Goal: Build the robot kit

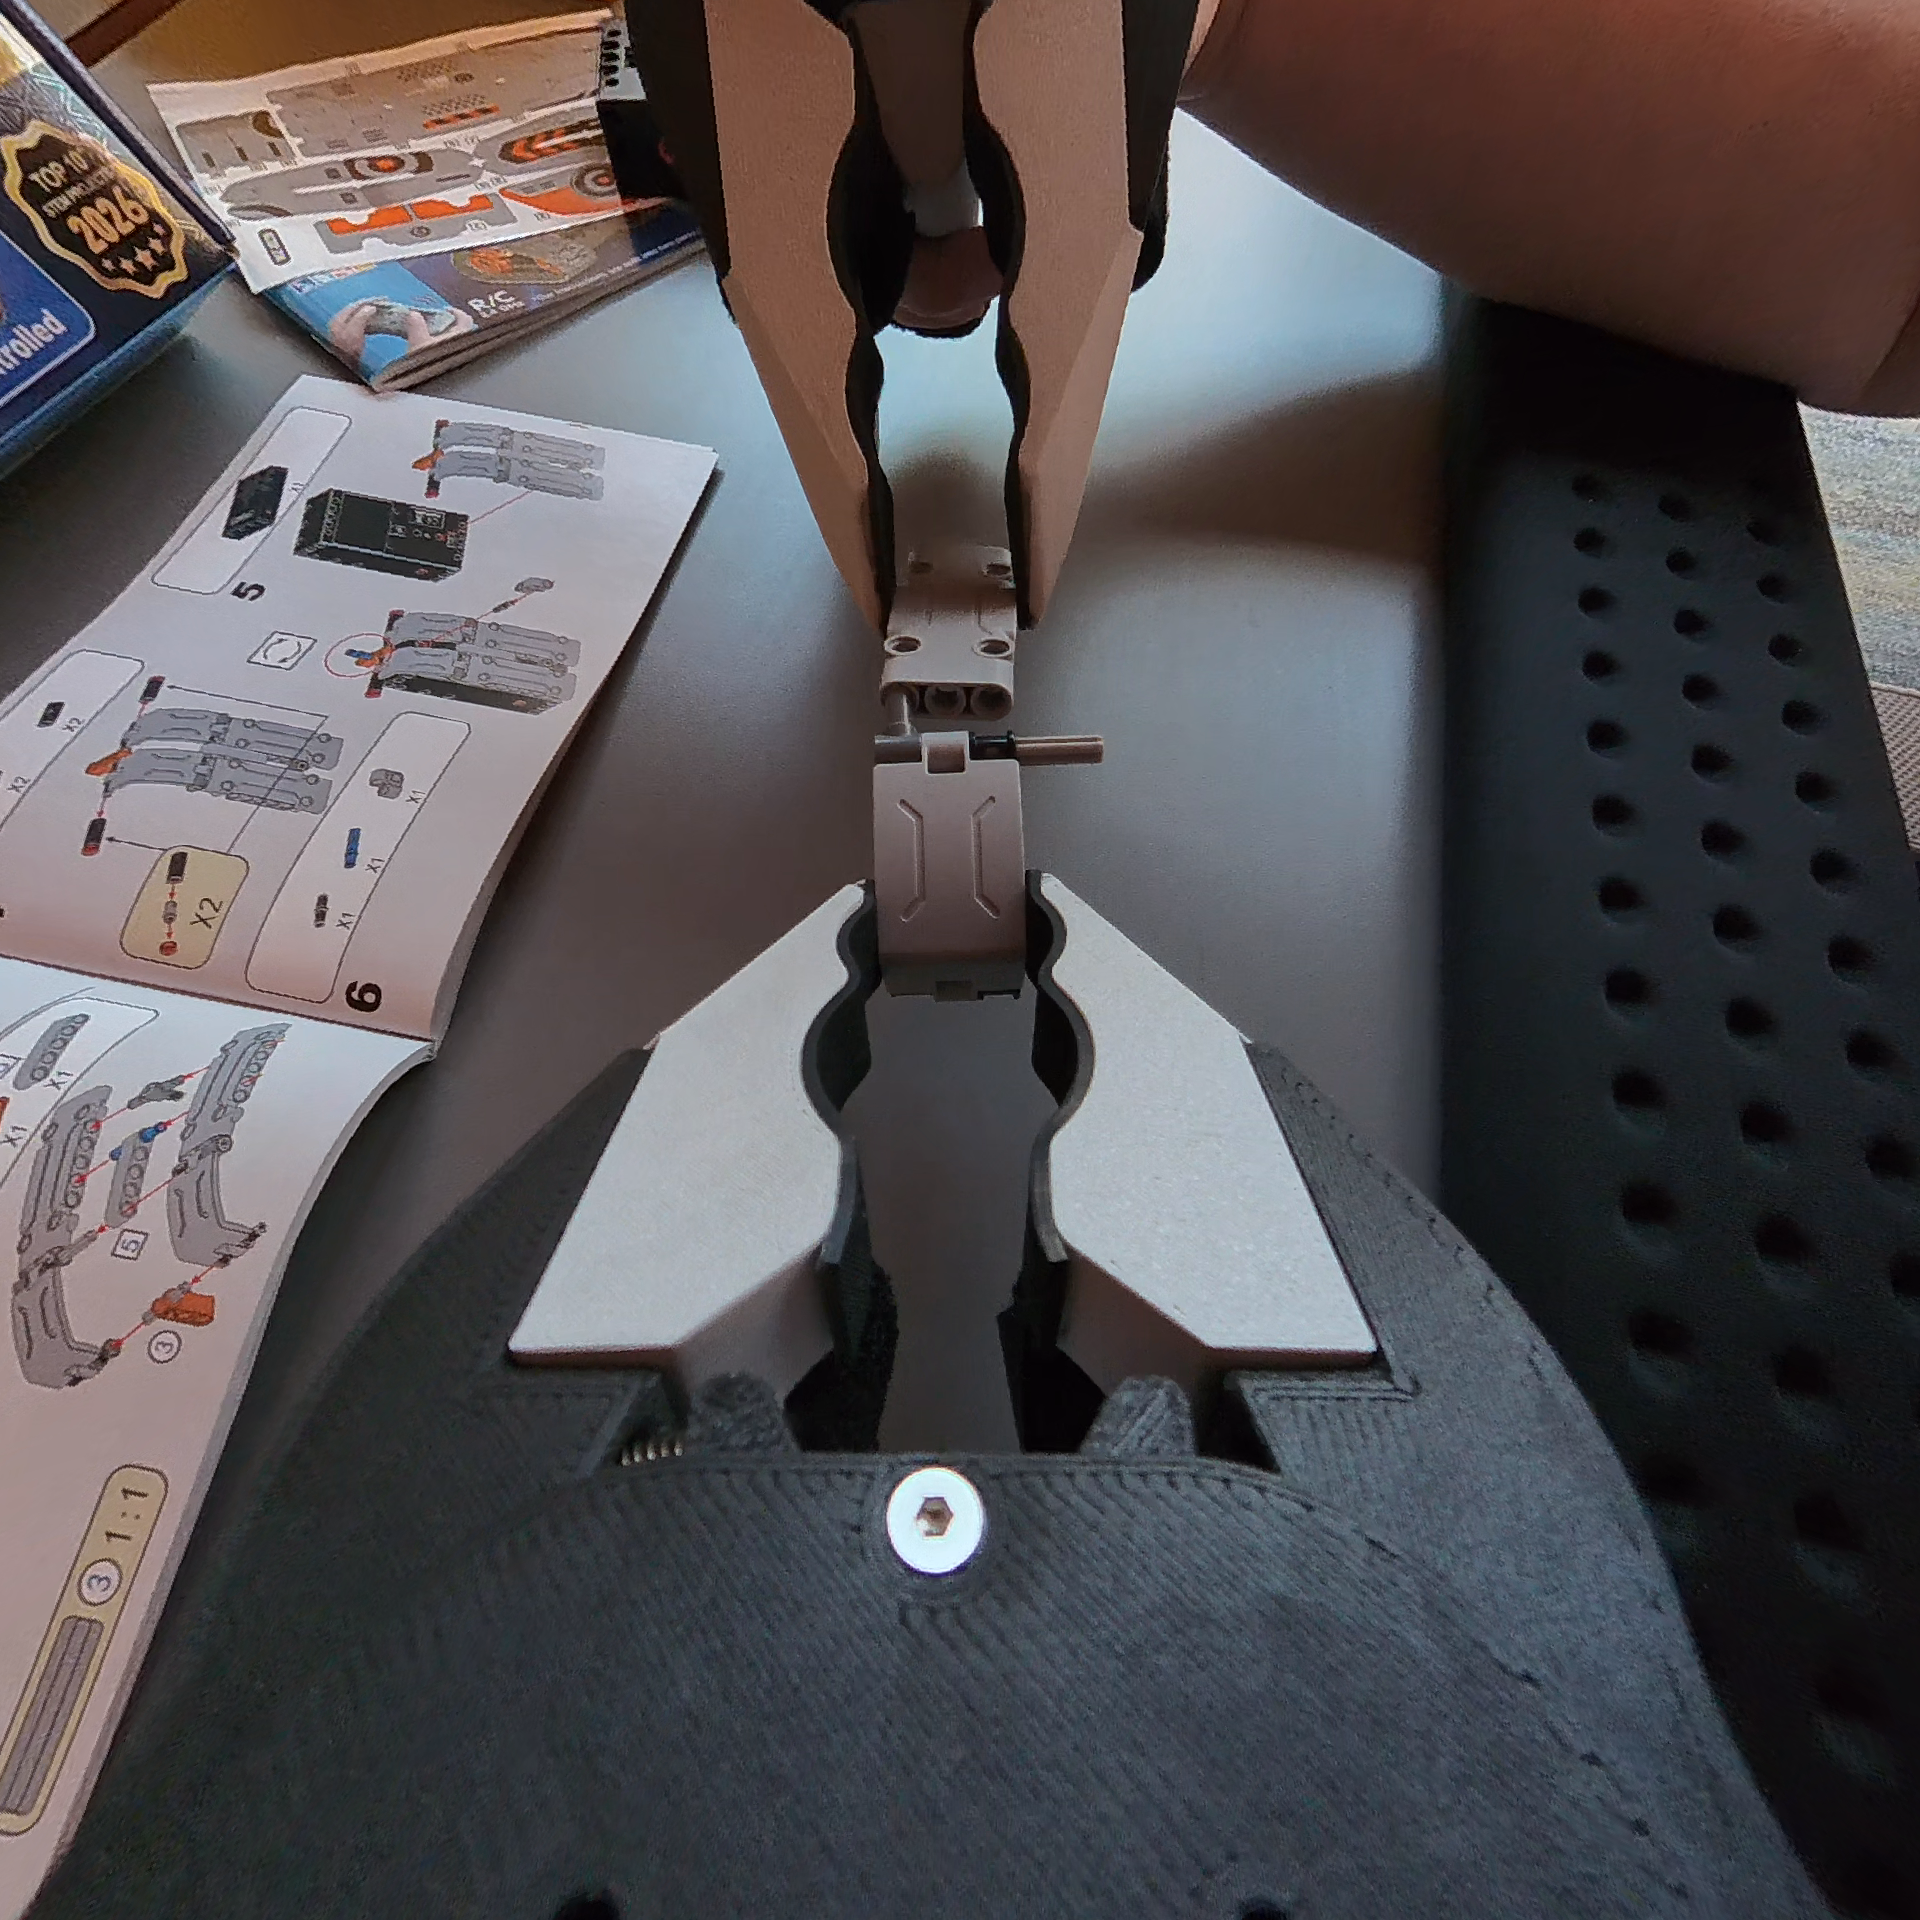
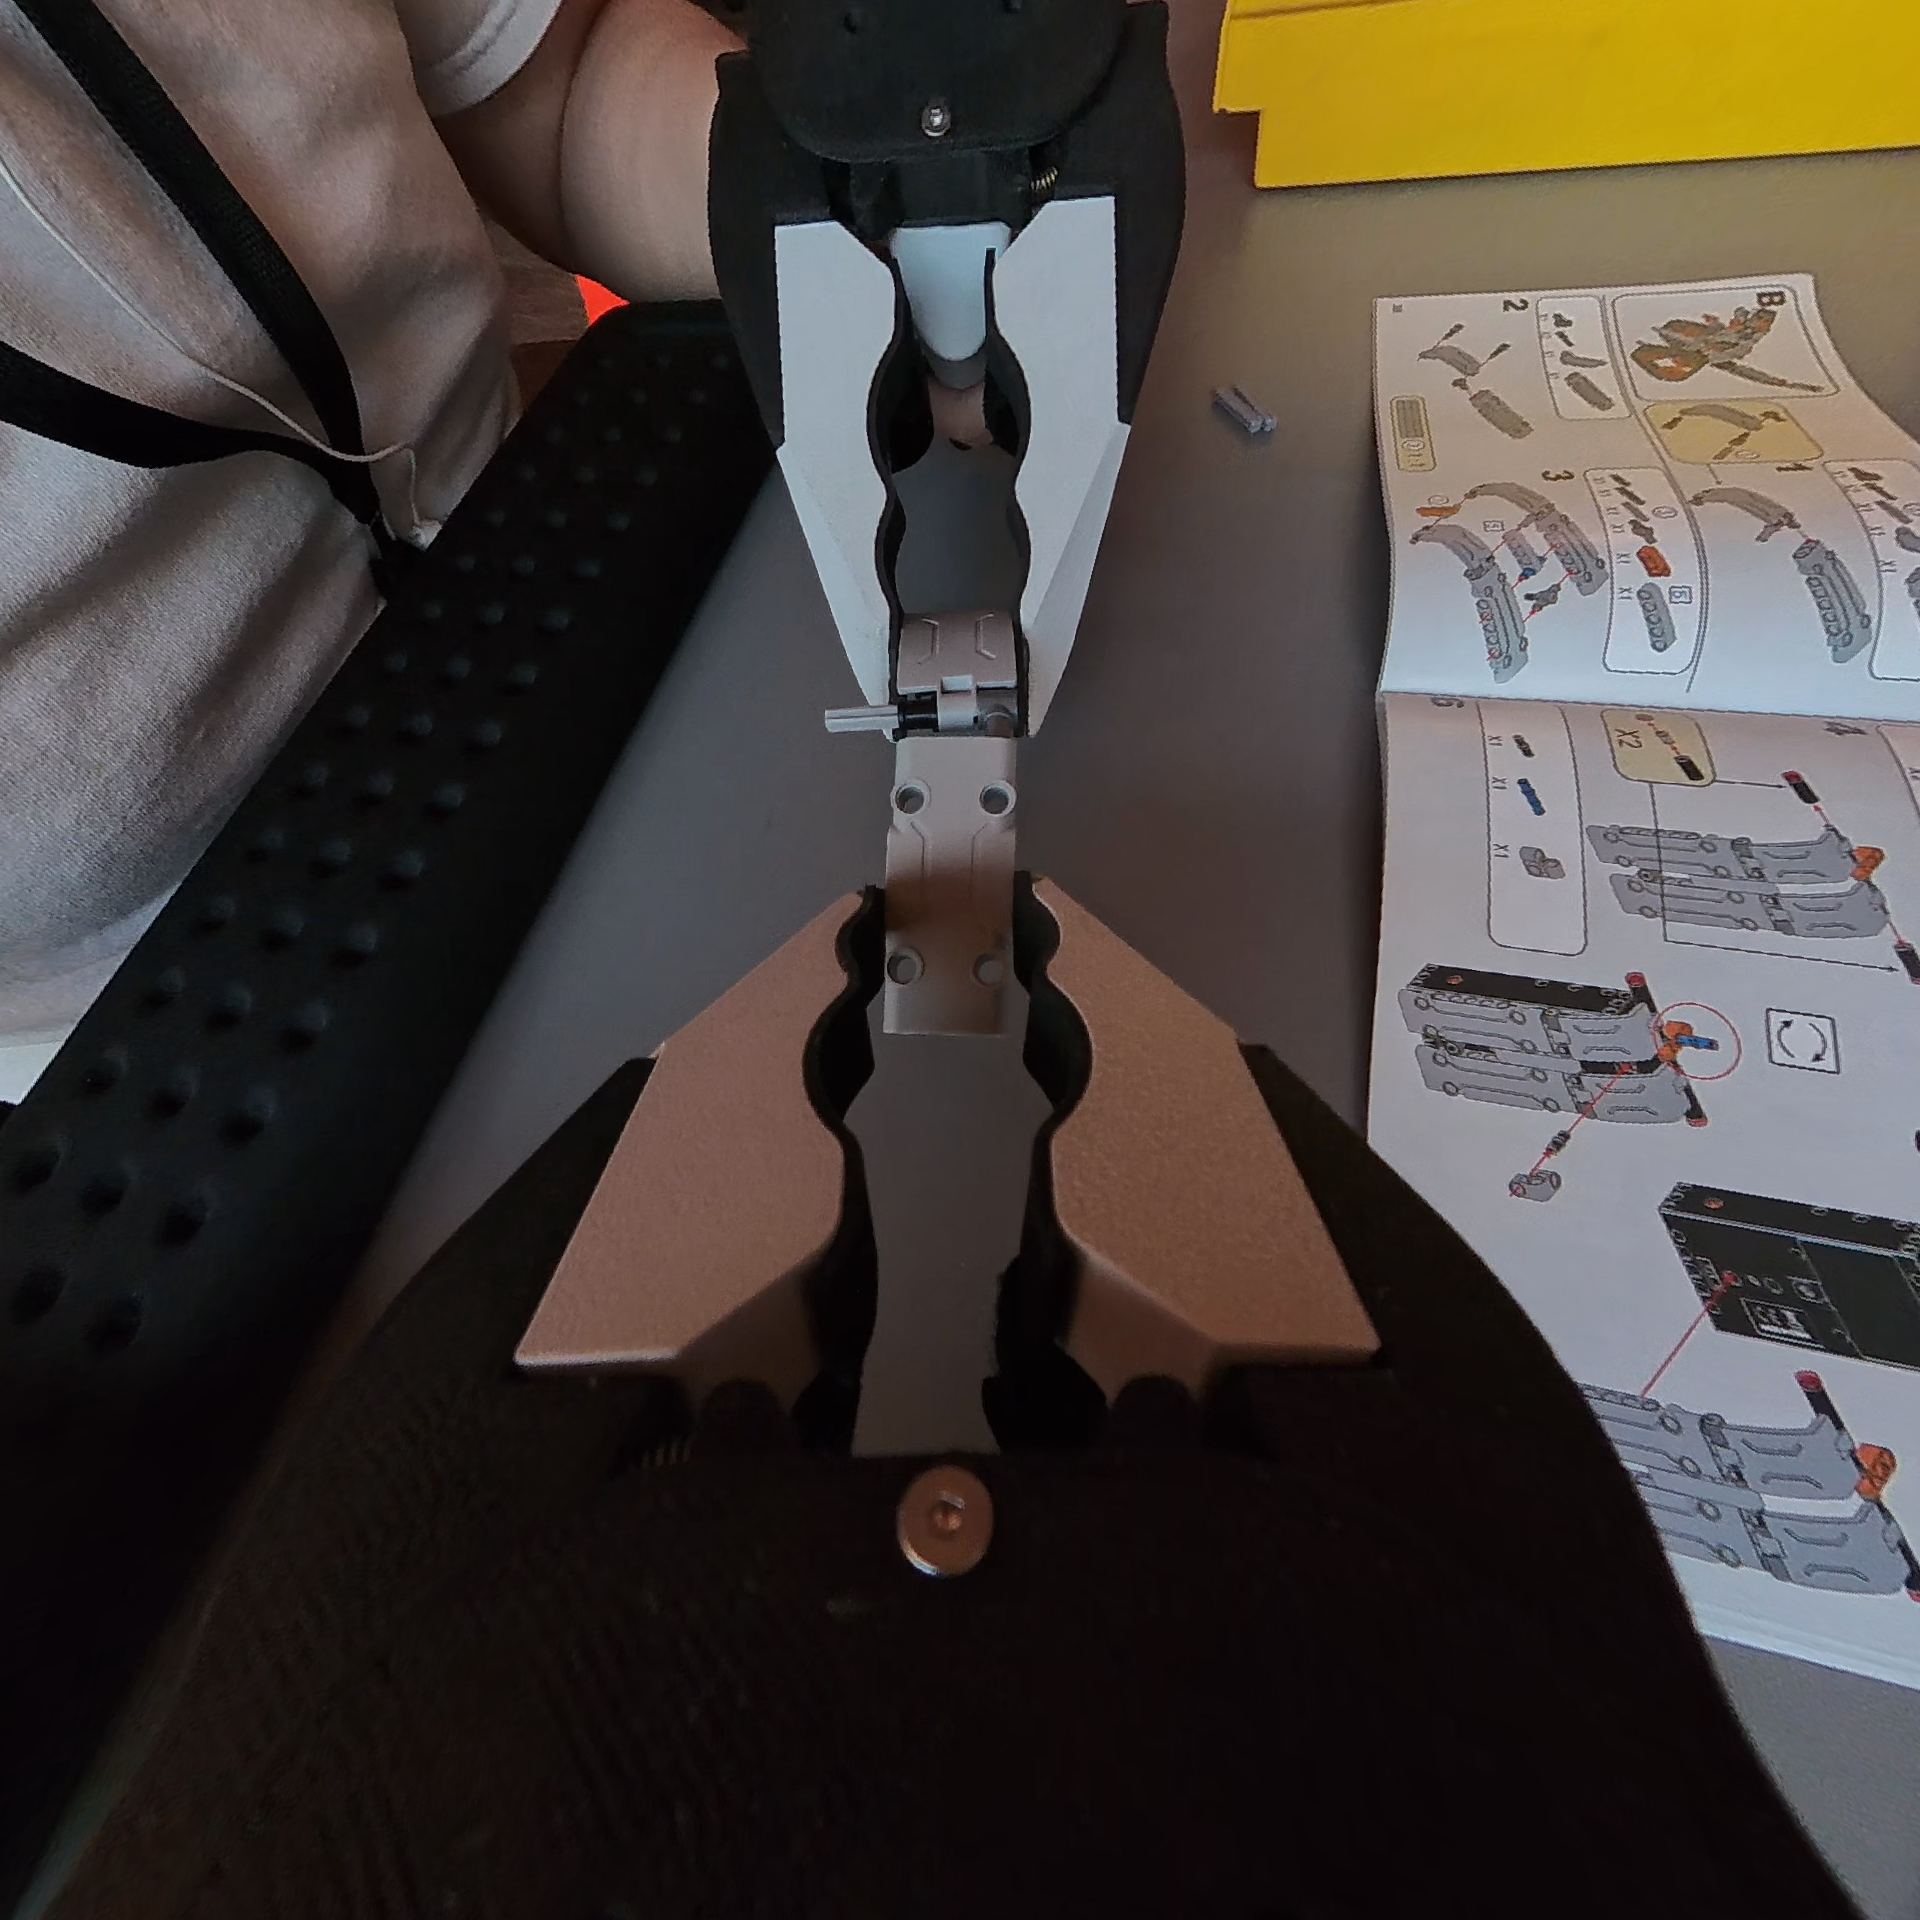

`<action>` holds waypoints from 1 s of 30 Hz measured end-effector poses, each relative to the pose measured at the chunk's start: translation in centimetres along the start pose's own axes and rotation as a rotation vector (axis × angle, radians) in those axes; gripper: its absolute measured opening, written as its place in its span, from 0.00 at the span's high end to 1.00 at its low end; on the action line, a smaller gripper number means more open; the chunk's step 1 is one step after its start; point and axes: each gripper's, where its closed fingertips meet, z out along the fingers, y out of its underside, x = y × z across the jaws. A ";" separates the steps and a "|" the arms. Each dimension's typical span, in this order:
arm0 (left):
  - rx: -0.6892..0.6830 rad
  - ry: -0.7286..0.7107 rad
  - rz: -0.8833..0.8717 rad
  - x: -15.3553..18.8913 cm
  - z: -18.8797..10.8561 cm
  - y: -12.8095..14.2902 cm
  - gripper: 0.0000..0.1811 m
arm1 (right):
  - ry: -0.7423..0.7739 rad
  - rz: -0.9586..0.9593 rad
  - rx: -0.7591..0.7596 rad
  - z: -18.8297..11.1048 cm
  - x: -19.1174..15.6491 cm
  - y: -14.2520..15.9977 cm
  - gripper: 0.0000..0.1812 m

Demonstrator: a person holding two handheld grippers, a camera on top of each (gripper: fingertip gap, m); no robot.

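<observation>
My left gripper (image 1: 951, 904) is shut on a grey curved panel piece (image 1: 948, 852), held above the dark table. My right gripper (image 1: 954, 603) comes in from the far side, shut on a grey beam piece with round holes (image 1: 948, 649). The two pieces meet end to end between the grippers. A thin grey axle (image 1: 1060, 748) sticks out sideways at the joint. In the right wrist view my right gripper (image 2: 948, 904) clamps the holed piece (image 2: 951, 831). The left gripper (image 2: 956, 696) faces it, holding the curved panel (image 2: 951, 660), and the axle (image 2: 857, 718) points left.
An open instruction booklet (image 1: 312, 727) (image 2: 1662, 935) lies beside the grippers. A black perforated mat (image 1: 1683, 935) (image 2: 260, 883) lies along the table edge. A blue box (image 1: 62, 260), a sticker sheet (image 1: 416, 177), a yellow box (image 2: 1558, 83) and a small loose grey piece (image 2: 1244, 407) lie farther off. A person's arm (image 1: 1558, 156) is at top right. My hands' fingertips stand some 5 cm from each other.
</observation>
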 end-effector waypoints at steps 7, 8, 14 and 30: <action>-0.010 -0.009 -0.015 -0.2 0.0 0.2 0.86 | 0.012 -0.001 -0.002 0.2 0.3 0.0 0.87; -0.011 -0.009 -0.018 -0.3 0.0 0.2 0.86 | 0.014 -0.003 -0.001 0.2 0.3 0.0 0.87; -0.027 -0.013 -0.050 -0.6 0.2 0.6 0.86 | 0.043 -0.018 -0.001 0.4 0.7 -0.2 0.87; -0.065 0.095 -0.101 -0.3 0.4 1.9 0.86 | 0.047 -0.025 -0.109 2.0 0.8 1.3 0.87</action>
